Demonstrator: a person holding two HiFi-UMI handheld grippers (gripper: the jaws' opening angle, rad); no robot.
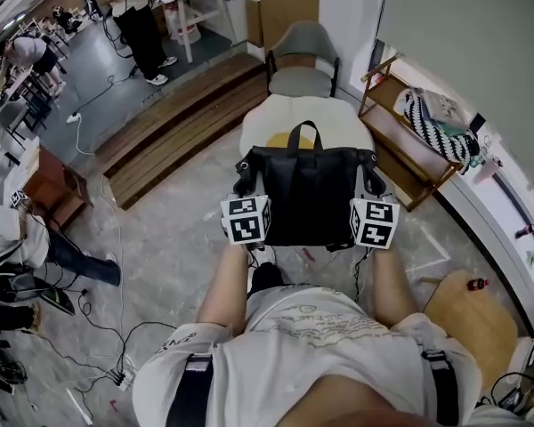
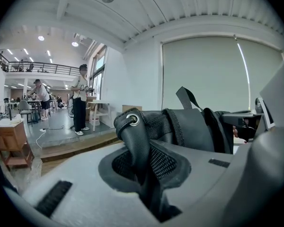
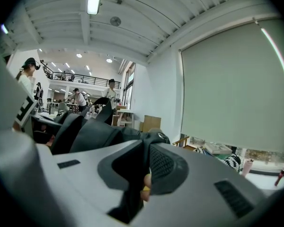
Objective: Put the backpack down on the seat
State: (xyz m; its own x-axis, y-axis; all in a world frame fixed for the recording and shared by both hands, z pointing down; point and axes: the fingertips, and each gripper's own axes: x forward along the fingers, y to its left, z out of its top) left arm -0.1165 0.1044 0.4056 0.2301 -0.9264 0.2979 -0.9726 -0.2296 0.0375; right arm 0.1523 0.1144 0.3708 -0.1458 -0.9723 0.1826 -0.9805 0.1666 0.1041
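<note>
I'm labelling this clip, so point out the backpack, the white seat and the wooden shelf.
backpack (image 1: 309, 198), head view, middle of its black front.
white seat (image 1: 338, 118), head view, bare white top beyond the backpack.
wooden shelf (image 1: 399, 140), head view, a bare board.

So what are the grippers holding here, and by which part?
The black backpack: left gripper clamps an eyeleted strap on its left side, right gripper pinches its right side.

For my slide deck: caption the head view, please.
Left gripper and right gripper hold a black backpack at the white seat.
</note>
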